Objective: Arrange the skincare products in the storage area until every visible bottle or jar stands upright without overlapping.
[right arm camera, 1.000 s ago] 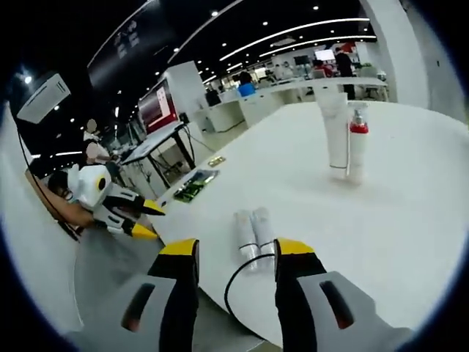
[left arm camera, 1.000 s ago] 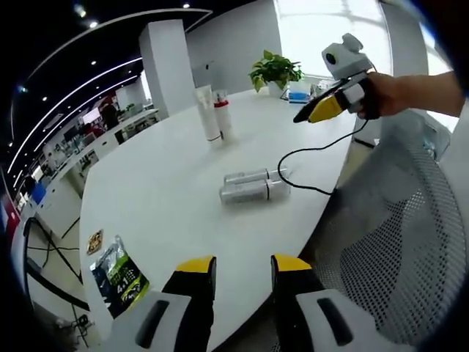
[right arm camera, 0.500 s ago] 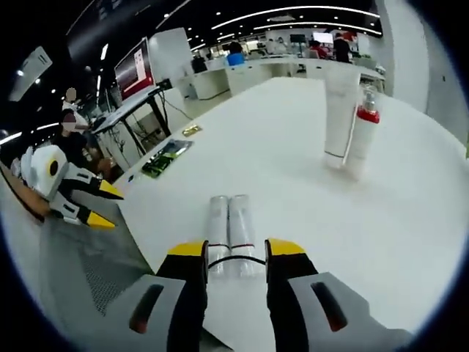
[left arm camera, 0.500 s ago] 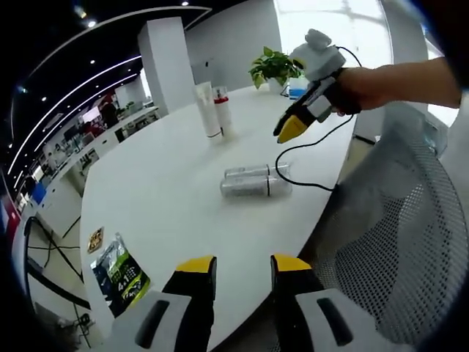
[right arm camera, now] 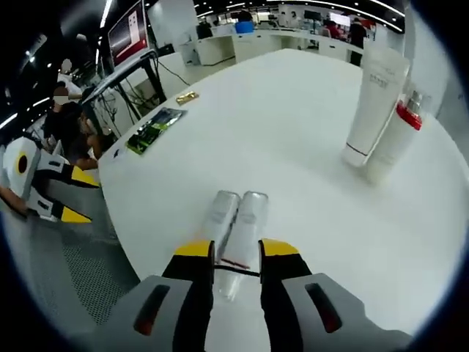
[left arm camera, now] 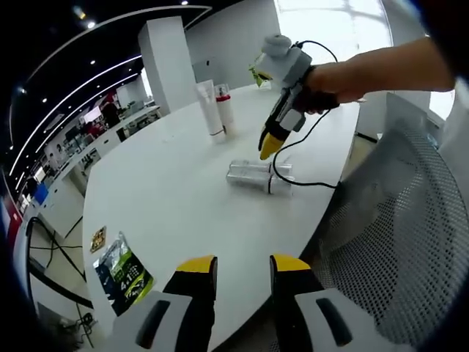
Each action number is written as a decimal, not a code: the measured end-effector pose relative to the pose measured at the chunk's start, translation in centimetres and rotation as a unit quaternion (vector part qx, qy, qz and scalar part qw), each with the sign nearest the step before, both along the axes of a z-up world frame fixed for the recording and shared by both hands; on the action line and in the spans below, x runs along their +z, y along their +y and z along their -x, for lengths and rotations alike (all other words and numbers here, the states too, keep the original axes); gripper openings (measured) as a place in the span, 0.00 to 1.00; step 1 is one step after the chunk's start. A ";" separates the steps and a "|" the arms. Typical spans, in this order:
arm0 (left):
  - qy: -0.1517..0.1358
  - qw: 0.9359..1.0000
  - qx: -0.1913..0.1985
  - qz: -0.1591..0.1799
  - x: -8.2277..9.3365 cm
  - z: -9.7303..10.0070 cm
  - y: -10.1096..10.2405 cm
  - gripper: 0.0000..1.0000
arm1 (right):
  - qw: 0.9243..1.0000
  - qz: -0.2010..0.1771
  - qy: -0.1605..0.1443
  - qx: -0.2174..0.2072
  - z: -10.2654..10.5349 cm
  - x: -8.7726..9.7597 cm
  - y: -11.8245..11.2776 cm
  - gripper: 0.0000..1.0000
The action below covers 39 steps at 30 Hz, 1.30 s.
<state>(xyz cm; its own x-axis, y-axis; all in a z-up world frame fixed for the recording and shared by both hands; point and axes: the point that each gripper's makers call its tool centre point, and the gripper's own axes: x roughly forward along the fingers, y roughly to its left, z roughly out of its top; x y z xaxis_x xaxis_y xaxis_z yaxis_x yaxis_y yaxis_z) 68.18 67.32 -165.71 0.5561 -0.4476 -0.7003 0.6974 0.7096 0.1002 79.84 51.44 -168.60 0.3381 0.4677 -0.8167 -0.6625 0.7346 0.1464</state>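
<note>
Presently, two bottles lie flat, awaiting uprighting.
Left gripper view: left hand-held gripper (left arm camera: 234,268), bottom centre, parted and empty; right hand-held gripper (left arm camera: 270,145) descends on lying bottles (left arm camera: 258,176); upright tube (left arm camera: 209,108) behind. Right gripper view: right jaws straddle one bottle (right arm camera: 236,238), seemingly not yet closed.
</note>
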 end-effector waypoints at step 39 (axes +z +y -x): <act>-0.010 1.000 0.002 0.005 0.4 -0.3 0.0 0.29 | 0.997 -0.002 -0.060 0.047 -4.5 0.0 3.6 0.16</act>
<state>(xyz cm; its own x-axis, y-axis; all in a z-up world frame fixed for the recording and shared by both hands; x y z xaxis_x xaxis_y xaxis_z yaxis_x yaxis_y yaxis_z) 68.47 67.36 -165.29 0.5720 -0.4520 -0.6845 0.6924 0.7134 0.1076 84.36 55.02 -168.62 0.3883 0.5042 -0.7714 -0.7408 0.6687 0.0641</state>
